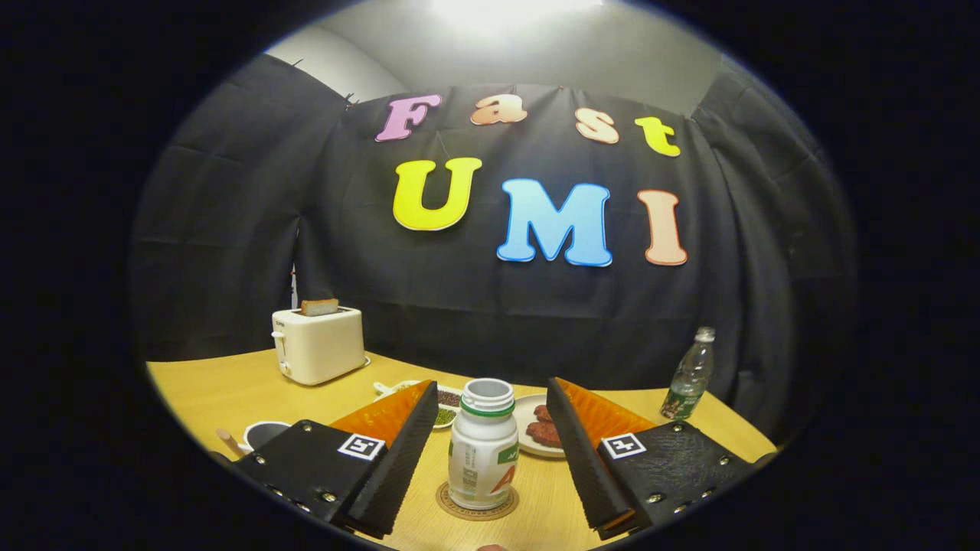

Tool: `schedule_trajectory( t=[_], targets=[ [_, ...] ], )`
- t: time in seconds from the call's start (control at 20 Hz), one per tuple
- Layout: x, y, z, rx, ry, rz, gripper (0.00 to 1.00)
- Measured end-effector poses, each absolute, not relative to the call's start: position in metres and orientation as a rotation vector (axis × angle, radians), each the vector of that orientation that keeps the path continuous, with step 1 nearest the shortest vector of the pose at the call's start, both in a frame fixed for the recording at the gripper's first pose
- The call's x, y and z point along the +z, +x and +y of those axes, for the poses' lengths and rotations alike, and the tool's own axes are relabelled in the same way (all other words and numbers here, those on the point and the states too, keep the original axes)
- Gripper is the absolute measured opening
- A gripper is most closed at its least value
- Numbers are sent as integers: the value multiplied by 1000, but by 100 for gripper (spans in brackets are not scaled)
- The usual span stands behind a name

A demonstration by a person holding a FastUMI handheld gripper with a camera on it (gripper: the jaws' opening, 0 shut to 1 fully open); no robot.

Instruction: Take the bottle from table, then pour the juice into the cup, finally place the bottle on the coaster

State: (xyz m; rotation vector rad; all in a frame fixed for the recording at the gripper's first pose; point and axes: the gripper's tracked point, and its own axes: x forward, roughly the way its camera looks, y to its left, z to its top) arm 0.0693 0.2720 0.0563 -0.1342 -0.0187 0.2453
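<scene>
Bottle (482, 444), white with a green neck band and no cap on its open mouth, stood upright on the round coaster (477, 503), between the two fingers of the gripper (490, 451). The fingers were spread wide, each with a clear gap to the bottle's sides, so the gripper was released and pressed on nothing. Judged from this arrangement, the last step, setting the bottle on the coaster, appeared done, and little seemed left beyond drawing the gripper clear. Whether juice had been poured could not be told: the cup (262, 435), a white one with a dark inside, stood to the left of the left finger, its contents unclear. Just beyond the bottle and partly hidden by the right finger lay a plate (528, 417) holding dark reddish pieces. A small dish (446, 407) with green and dark contents sat beyond the left fingertip. Farther off on the table (222, 390), to the left, stood a cream toaster (318, 344) with a slice of bread (319, 307) risen from its slot. To the far right a clear water bottle (689, 376) stood near the table's edge.
</scene>
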Motion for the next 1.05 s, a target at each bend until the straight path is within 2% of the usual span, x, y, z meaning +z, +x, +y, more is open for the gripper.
schedule_trajectory(
  t=[0.7, 1.05],
  targets=[
    [180, 24, 241, 185, -109, -65, 88],
    [159, -5, 202, 202, -168, -83, 88]
  ],
)
